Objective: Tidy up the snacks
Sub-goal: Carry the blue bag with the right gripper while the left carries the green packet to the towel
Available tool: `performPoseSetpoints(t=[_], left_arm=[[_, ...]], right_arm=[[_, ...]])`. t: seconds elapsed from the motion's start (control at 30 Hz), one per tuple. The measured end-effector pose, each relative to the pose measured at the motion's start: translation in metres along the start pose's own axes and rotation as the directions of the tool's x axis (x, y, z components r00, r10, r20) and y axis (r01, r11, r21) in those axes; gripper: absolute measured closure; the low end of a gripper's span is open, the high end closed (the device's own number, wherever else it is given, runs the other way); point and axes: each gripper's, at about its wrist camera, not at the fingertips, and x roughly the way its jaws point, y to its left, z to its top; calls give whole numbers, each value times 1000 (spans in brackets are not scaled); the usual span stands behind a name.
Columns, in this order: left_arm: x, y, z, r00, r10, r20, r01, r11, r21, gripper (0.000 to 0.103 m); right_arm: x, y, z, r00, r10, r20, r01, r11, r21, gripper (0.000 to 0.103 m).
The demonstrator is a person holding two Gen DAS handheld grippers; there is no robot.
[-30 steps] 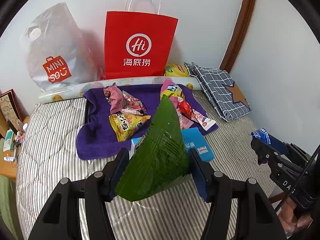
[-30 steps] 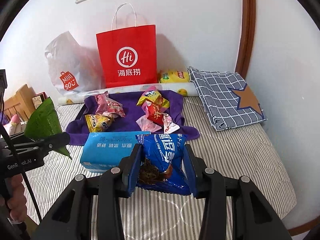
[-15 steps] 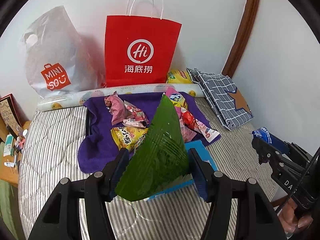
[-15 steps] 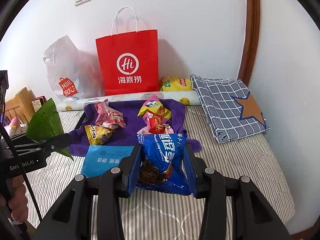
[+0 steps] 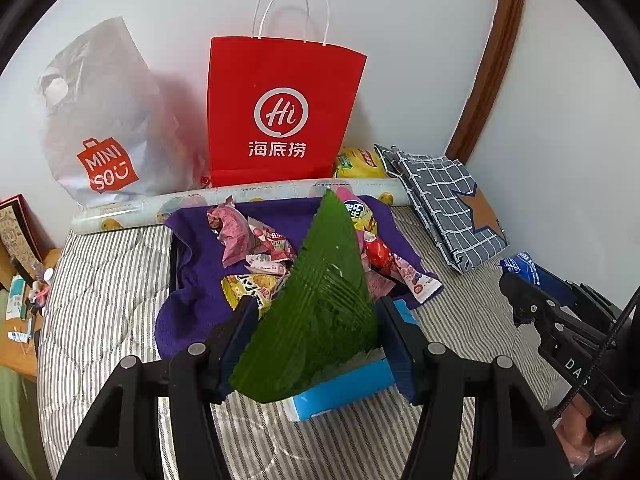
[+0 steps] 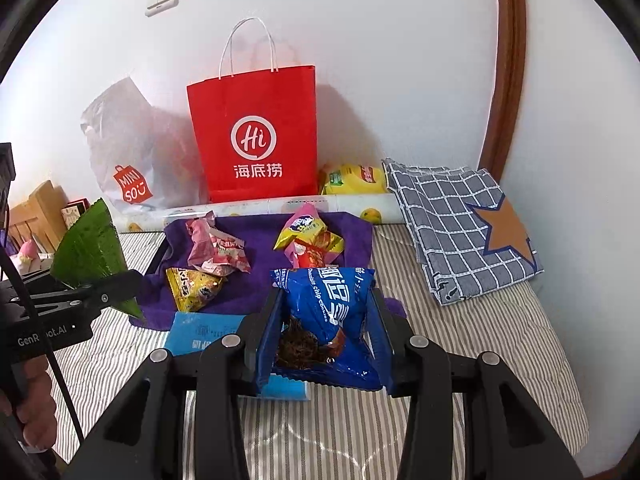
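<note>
Snack packets (image 5: 316, 312) (image 6: 332, 312) between both jaws

A bed with a grey-and-white striped quilted cover (image 6: 460, 336) carries a rumpled purple towel (image 6: 264, 240) strewn with snack packets and a flat light-blue box (image 6: 200, 332) just in front of it. A folded grey checked cloth with a brown star (image 6: 464, 216) lies at the right, while 1 red paper bag (image 6: 256, 136) stands against the wall.
</note>
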Motion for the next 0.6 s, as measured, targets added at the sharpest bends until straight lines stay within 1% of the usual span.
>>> performPoseSetpoints(t=[0.6], left_arm=[[16,6,13,1000,3,-2,-3,1000,-4,45]], right_arm=[[22,-5,13,1000,-7,-4,7,1000,8,62]])
